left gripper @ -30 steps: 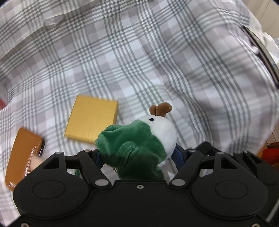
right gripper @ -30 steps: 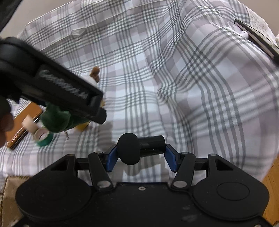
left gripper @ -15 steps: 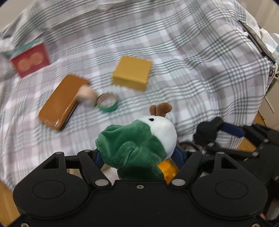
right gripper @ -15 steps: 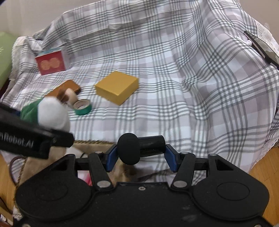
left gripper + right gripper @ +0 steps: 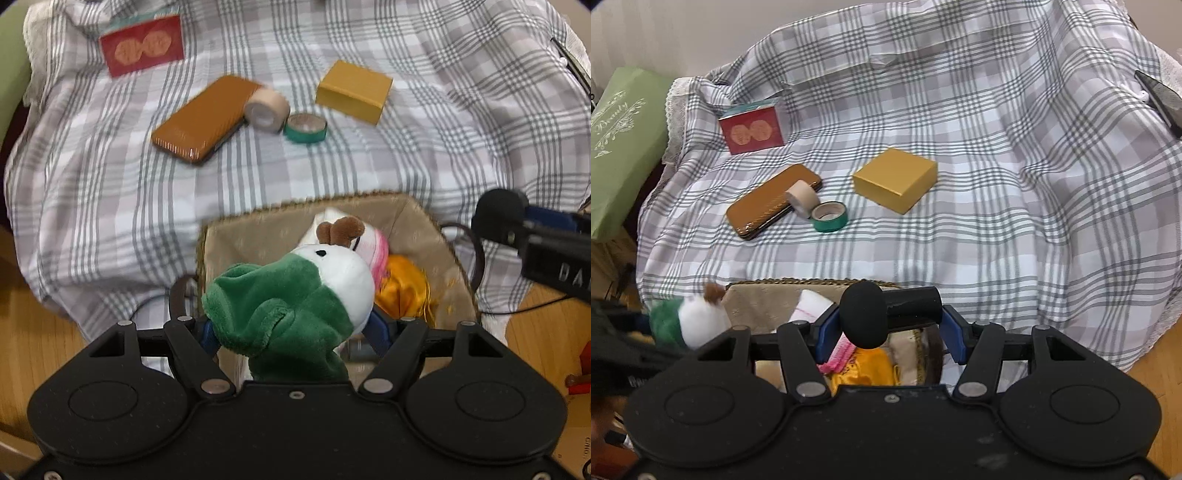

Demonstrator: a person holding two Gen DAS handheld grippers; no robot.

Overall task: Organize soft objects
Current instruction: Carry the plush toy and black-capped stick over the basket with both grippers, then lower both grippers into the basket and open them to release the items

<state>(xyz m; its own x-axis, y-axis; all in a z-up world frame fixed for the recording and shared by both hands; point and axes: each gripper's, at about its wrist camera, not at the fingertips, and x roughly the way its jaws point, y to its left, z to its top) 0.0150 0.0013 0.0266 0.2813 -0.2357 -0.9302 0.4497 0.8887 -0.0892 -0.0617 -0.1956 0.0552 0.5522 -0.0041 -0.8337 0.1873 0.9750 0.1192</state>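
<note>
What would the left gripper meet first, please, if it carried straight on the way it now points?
Probably the basket just beyond the left gripper and its plush toy, landing on the pink-and-white cloth inside; depth is uncertain.

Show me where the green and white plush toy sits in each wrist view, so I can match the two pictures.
Left wrist: the plush toy fills the lower centre, clamped in the left gripper above the basket.
Right wrist: it shows blurred at the lower left edge, beside the same basket.
Shared landmark: the yellow box on the plaid cloth.
</note>
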